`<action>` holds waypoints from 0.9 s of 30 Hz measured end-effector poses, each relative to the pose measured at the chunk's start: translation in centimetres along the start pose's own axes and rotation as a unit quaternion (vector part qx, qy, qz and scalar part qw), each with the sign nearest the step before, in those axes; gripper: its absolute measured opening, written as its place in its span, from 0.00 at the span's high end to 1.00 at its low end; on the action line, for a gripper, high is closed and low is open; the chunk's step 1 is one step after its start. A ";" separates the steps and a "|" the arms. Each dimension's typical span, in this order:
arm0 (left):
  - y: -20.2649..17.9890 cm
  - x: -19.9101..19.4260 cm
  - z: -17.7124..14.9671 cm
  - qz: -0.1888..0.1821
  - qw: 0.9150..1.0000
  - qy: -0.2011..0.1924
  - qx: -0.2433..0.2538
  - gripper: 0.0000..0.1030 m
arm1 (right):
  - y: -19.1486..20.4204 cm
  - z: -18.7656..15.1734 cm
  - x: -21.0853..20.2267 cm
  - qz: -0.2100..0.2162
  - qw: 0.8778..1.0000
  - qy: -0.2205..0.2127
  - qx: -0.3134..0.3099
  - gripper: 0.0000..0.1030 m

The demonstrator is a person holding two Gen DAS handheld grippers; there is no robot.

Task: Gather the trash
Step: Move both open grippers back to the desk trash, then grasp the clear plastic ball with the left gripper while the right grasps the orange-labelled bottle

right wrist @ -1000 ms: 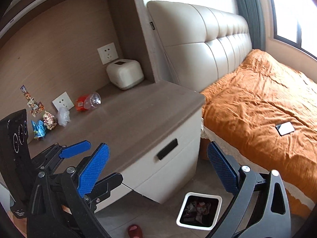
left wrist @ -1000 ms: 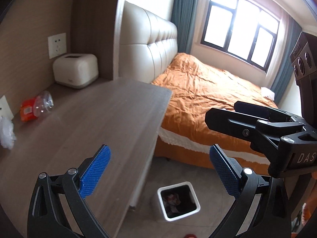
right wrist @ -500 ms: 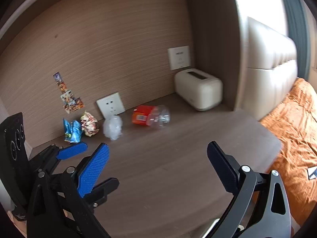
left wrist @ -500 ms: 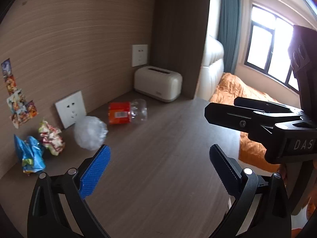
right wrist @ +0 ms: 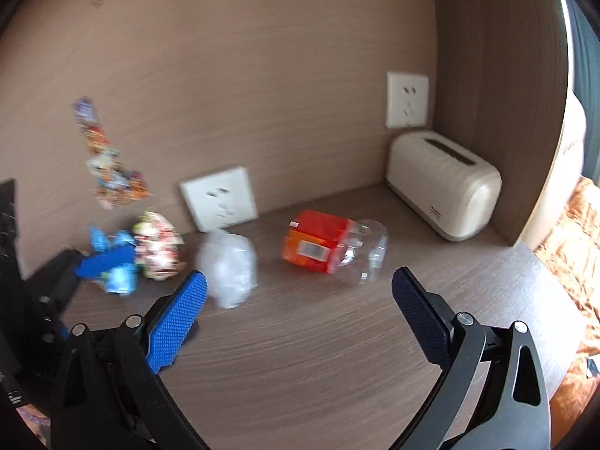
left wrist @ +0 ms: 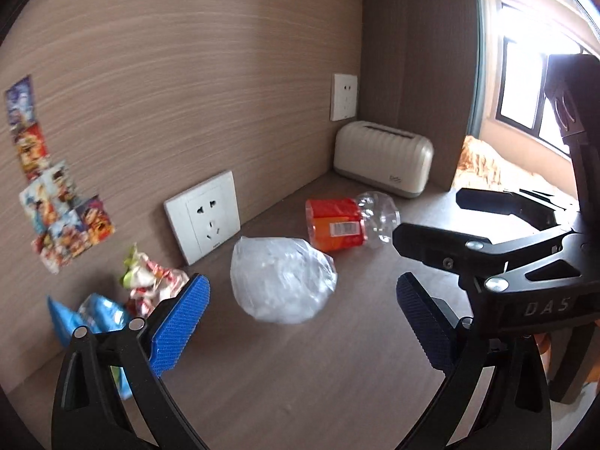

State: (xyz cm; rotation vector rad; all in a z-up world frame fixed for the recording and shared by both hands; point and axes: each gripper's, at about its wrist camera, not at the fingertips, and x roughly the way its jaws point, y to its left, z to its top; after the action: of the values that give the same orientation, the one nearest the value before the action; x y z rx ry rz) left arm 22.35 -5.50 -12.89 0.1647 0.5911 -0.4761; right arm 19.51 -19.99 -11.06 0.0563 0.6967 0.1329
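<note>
Trash lies on the wooden desk (left wrist: 300,375) along the back wall. A crumpled clear plastic bag (left wrist: 281,279) (right wrist: 228,266) sits just ahead of my left gripper (left wrist: 300,322), which is open and empty. A crushed bottle with an orange label (left wrist: 345,227) (right wrist: 330,245) lies to its right. A white-red wrapper (left wrist: 153,285) (right wrist: 157,245) and a blue wrapper (left wrist: 90,315) (right wrist: 112,262) lie at the left. My right gripper (right wrist: 300,318) is open and empty, short of the bottle; it also shows in the left wrist view (left wrist: 468,232).
A cream box-shaped appliance (left wrist: 382,157) (right wrist: 442,183) stands in the back right corner. White wall sockets (left wrist: 204,221) (left wrist: 343,95) and stickers (left wrist: 45,202) are on the wall. The orange bed (right wrist: 577,247) lies past the desk's right edge.
Both grippers swung left from the bed and floor bin toward the desk's back wall and moved closer to the trash. Both stayed open.
</note>
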 end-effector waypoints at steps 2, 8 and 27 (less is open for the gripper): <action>0.3 1.7 0.4 0.003 1.000 0.006 0.006 0.05 | -0.8 0.2 1.7 -0.019 1.000 0.010 0.011 0.04; 1.0 4.8 0.8 0.006 1.000 0.026 0.007 0.05 | -1.4 1.5 5.1 -0.047 0.998 0.041 0.028 0.04; 1.4 8.8 0.7 0.010 0.998 0.066 0.006 0.05 | -0.4 3.1 11.8 -0.122 0.984 0.130 0.018 0.04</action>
State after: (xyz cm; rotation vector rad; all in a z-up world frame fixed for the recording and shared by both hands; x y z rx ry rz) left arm 29.75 -7.79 -17.28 0.2153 0.7145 -0.4521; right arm 30.52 -18.77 -16.27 -0.0136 0.9617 -0.1106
